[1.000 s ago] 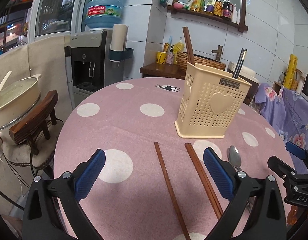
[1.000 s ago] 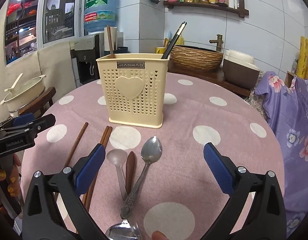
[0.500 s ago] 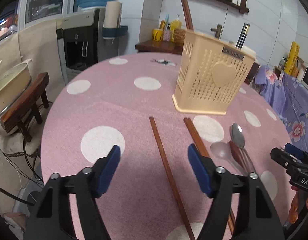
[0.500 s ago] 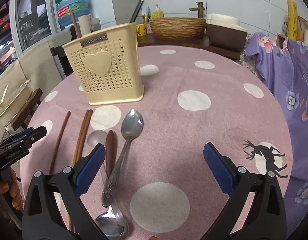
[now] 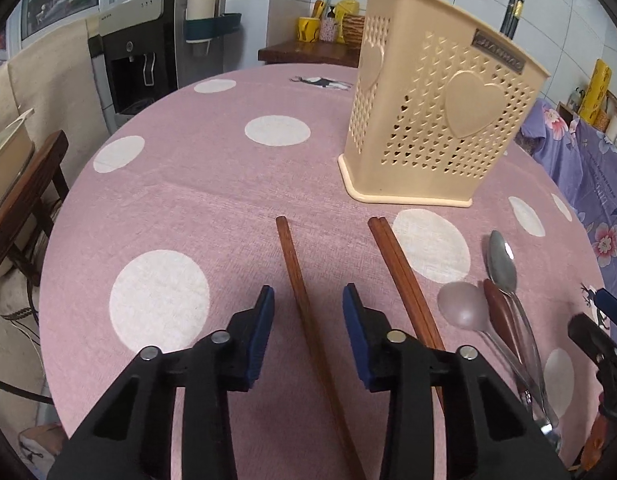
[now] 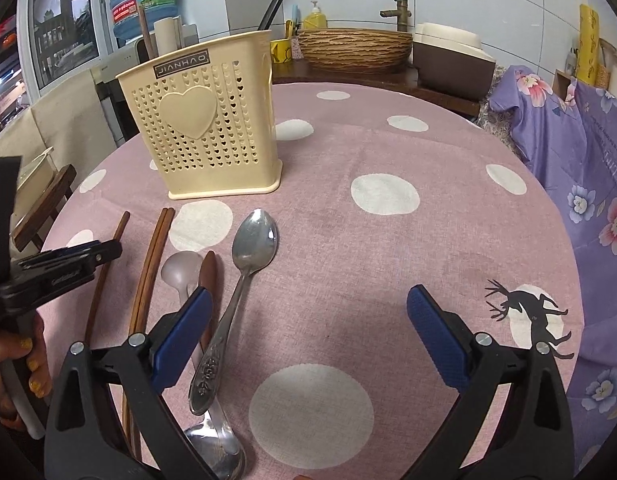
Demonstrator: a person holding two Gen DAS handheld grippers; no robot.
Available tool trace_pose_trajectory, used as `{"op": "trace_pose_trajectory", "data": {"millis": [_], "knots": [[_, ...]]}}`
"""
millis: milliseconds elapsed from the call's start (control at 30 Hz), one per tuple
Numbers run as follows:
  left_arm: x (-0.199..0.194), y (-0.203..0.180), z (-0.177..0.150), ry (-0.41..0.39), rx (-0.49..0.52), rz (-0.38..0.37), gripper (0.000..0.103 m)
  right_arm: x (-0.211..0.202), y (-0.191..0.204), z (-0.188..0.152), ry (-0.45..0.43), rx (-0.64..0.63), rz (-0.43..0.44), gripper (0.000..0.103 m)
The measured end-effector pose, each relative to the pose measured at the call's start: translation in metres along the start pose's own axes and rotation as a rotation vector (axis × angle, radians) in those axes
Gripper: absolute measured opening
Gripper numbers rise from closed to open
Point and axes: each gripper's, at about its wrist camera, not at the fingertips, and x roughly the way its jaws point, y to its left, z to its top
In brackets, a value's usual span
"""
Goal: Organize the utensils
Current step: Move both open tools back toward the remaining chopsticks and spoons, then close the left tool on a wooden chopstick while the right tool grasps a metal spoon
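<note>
A cream perforated utensil holder [image 5: 436, 120] stands on the pink dotted tablecloth, also in the right wrist view [image 6: 204, 124], with chopsticks sticking out. My left gripper [image 5: 308, 330] is low over the table, open, its blue pads on either side of a single brown chopstick [image 5: 298, 280] without touching it. A pair of brown chopsticks [image 5: 400, 276] lies to its right, then a translucent spoon [image 5: 464, 312], a brown spoon [image 5: 498, 312] and a metal spoon [image 5: 504, 268]. My right gripper [image 6: 308, 340] is wide open and empty, above the metal spoon's handle [image 6: 224, 332].
A water dispenser [image 5: 148, 52] and a wooden chair [image 5: 24, 192] stand left of the table. A purple floral cloth [image 6: 580, 160] covers furniture at the right. A woven basket [image 6: 354, 48] and a brown box [image 6: 452, 60] sit on a counter behind the table.
My left gripper has dropped lower and forward and narrowed its jaws around the single chopstick. My right gripper has moved a little lower and forward over the spoons, still wide open.
</note>
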Motion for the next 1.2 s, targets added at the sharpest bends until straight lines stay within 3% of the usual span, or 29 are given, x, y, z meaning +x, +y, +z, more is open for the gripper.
{"op": "trace_pose_trajectory", "data": {"millis": [133,200,367,600,767,967,1067,1200], "knots": [[0.007,-0.002,0.008,0.008,0.013,0.018,0.029,0.003,0.004,0.006,0.004,-0.029,-0.007,0.094],[0.009,-0.001,0.011,0.006,0.016,0.035,0.020,0.008,0.006,0.012,0.012,-0.033,-0.003,0.093],[0.012,0.006,0.017,0.009,-0.012,0.032,0.010,0.033,0.018,0.028,0.087,-0.010,0.010,0.088],[0.012,0.005,0.017,0.004,-0.008,0.027,0.010,0.064,0.038,0.043,0.143,0.022,-0.038,0.078],[0.013,0.006,0.017,0.001,-0.009,0.019,0.010,0.085,0.041,0.043,0.216,0.044,-0.042,0.065],[0.013,0.006,0.017,0.000,-0.012,0.015,0.010,0.086,0.049,0.044,0.209,0.003,-0.074,0.054],[0.014,0.006,0.018,0.001,-0.010,0.016,0.010,0.084,0.054,0.045,0.207,-0.018,-0.065,0.038],[0.014,0.006,0.018,0.002,-0.011,0.014,0.010,0.081,0.057,0.045,0.207,-0.023,-0.054,0.038]]}}
